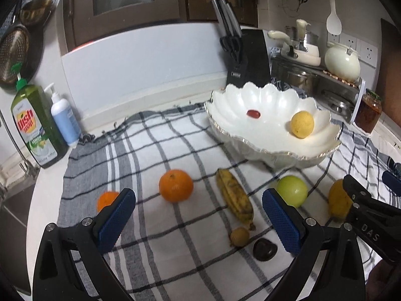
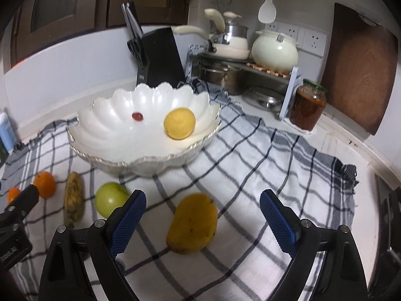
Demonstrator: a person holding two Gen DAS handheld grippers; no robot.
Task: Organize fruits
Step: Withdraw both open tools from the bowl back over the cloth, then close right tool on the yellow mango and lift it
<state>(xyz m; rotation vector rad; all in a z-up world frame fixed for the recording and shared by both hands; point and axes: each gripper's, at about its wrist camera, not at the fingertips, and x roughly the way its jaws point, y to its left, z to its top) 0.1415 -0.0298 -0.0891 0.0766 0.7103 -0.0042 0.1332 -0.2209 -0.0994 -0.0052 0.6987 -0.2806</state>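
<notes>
A white scalloped bowl (image 1: pixel 250 128) (image 2: pixel 105 135) on a checked cloth holds a yellow lemon (image 1: pixel 302 124) (image 2: pixel 179 123) and a red grape (image 1: pixel 253 113) (image 2: pixel 137 116). On the cloth lie a large orange (image 1: pixel 176 185) (image 2: pixel 45 184), a small orange (image 1: pixel 106 200) (image 2: pixel 13 194), a banana (image 1: pixel 234 197) (image 2: pixel 74 198), a green apple (image 1: pixel 292 191) (image 2: pixel 110 198), a mango (image 2: pixel 192 223) (image 1: pixel 338 202), a small brown fruit (image 1: pixel 239 236) and a dark fruit (image 1: pixel 264 248). My left gripper (image 1: pixel 198 220) is open above the banana. My right gripper (image 2: pixel 203 222) is open around the mango.
A knife block (image 1: pixel 246 55) (image 2: pixel 160 57), pots on a rack (image 2: pixel 250 57) and a jar (image 2: pixel 307 106) stand behind the bowl. Dish soap (image 1: pixel 35 125) and a pump bottle (image 1: pixel 64 118) stand far left. A wooden board (image 2: pixel 361 67) leans at the right.
</notes>
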